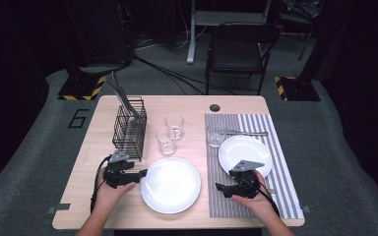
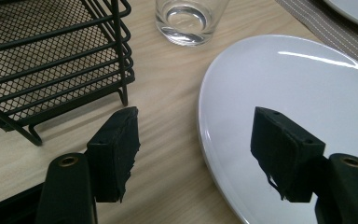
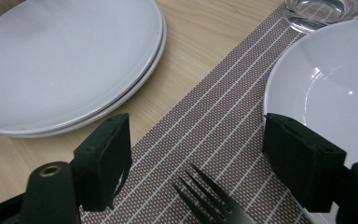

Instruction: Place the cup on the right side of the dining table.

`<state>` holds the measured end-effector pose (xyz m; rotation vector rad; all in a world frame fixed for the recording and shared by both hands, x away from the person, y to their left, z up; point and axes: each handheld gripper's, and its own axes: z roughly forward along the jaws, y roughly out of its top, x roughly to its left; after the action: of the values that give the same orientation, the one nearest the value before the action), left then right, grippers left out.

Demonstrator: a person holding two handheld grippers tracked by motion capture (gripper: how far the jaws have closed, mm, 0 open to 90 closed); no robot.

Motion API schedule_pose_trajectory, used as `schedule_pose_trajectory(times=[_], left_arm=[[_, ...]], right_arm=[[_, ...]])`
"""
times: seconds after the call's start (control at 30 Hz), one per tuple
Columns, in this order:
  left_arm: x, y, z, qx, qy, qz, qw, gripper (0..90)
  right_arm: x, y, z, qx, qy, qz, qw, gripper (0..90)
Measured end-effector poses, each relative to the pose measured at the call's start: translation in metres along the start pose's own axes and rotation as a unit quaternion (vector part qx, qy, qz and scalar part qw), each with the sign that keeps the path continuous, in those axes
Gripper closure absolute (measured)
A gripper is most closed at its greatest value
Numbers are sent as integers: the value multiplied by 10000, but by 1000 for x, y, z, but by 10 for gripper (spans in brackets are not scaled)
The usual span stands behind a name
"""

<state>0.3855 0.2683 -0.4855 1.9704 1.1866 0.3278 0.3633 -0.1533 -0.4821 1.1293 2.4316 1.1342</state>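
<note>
A stack of white plates (image 1: 170, 185) (image 2: 284, 79) (image 3: 65, 60) lies on the wooden table near its front edge. My left gripper (image 1: 140, 176) (image 2: 196, 126) is open at the stack's left rim, one jaw over the bare wood and the other over the top plate. On the striped placemat (image 1: 216, 167) (image 3: 214, 126) lies a single white plate (image 1: 243, 152) (image 3: 335, 88). My right gripper (image 1: 221, 189) (image 3: 196, 130) stands open low over the mat, just left of that plate. The tines of a fork (image 3: 209, 200) lie on the mat between its jaws, untouched by either pad.
A black wire caddy (image 1: 129, 129) (image 2: 51, 60) holding cutlery stands at the back left. Two glasses (image 1: 174, 126) (image 1: 165, 142) sit beside it, the nearer glass (image 2: 189, 18) just beyond the stack. A third glass (image 1: 215, 137) (image 3: 321, 11) and a utensil (image 1: 246, 132) lie at the mat's far end.
</note>
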Motion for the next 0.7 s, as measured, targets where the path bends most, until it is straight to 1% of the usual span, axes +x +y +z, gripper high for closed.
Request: schedule_pose_trajectory(times=[0.03,0.07,0.13,0.2,0.33,0.37,0.47,0.5,0.53,0.57,0.63,0.7], left_arm=[[-1,0,1,-30,26,-8,10000,322],[0,0,1,29,-4,26,10000,322],[-1,0,3,54,-5,37,10000,322],[-1,0,4,51,-26,36,10000,322],[-2,0,7,31,-28,65,10000,322],[-2,1,7,80,-50,66,9999,322],[-3,2,9,91,-59,84,9999,322],[-4,2,10,62,-65,98,9999,322],[-4,2,10,122,-85,136,9998,322],[-4,3,11,116,-90,148,9998,322],[-5,3,11,107,-93,139,9998,322],[-6,3,11,108,-80,132,9998,322]], right_arm=[[0,-1,0,-8,1,-24,10000,235],[1,-1,1,-12,-5,6,10000,237],[1,-3,2,-51,15,-16,10000,244],[1,-5,4,-62,38,-92,9999,245],[2,-9,9,8,109,-77,9999,247],[2,-10,11,43,146,-60,9999,247],[4,-12,14,124,119,-111,9998,247],[3,-13,14,157,153,-126,9997,247],[2,-14,15,149,162,-110,9997,247],[2,-14,14,157,165,-73,9997,247],[1,-15,14,155,167,-114,9997,247],[1,-16,14,184,195,-64,9996,247]])
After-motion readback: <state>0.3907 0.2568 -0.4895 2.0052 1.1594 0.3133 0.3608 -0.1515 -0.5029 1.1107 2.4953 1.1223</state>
